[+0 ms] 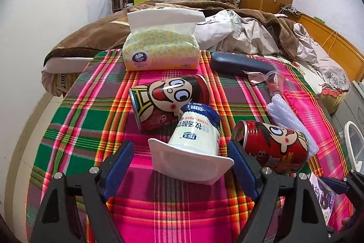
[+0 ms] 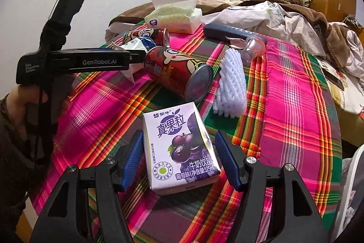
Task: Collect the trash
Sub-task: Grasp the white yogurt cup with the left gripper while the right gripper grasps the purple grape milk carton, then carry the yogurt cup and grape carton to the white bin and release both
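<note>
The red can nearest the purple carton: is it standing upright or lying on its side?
Lying on its side. The red can rests lengthwise on the tablecloth, base facing the camera.

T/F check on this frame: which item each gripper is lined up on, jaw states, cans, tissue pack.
1. The left gripper is open around the white yogurt pouch. True.
2. The right gripper is shut on a red can. False: it is open, with the purple milk carton between its fingers.
3. Both red cans stand upright. False: both lie on their sides.
4. A tissue pack sits beyond the cans. True.
</note>
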A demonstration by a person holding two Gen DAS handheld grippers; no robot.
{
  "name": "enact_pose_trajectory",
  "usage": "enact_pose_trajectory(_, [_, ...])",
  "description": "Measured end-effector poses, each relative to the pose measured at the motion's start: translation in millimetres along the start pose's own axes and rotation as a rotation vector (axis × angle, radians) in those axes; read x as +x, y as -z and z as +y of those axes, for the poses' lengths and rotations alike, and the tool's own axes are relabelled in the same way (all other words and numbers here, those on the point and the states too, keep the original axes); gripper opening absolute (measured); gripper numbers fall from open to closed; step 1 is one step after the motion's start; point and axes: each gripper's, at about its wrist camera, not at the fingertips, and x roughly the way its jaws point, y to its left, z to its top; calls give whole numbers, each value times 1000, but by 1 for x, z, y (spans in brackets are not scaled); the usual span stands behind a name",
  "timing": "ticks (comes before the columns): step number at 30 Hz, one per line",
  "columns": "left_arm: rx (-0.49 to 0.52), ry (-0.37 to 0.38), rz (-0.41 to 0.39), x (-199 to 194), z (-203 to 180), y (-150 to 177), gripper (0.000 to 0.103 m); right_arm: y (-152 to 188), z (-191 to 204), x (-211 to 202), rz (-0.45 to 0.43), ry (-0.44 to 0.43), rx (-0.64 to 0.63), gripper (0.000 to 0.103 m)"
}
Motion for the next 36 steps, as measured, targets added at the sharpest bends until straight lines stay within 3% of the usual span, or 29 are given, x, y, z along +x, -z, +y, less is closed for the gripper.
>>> enact_pose_trajectory(5, [-20, 6, 11, 5, 1, 0, 78, 0, 0, 1, -2, 0, 9, 65])
enact_pose_trajectory(9, [-12, 15, 24, 7, -1, 1, 65, 0, -2, 1, 0, -5, 18, 65])
enact_pose_trajectory(21, [-12, 5, 15, -5, -3, 7, 65, 2, -6, 3, 15, 18, 46, 59])
enact_pose_trajectory(36, [-6, -8, -20, -44, -18, 27, 65, 8, -10, -19, -45, 41, 75, 59])
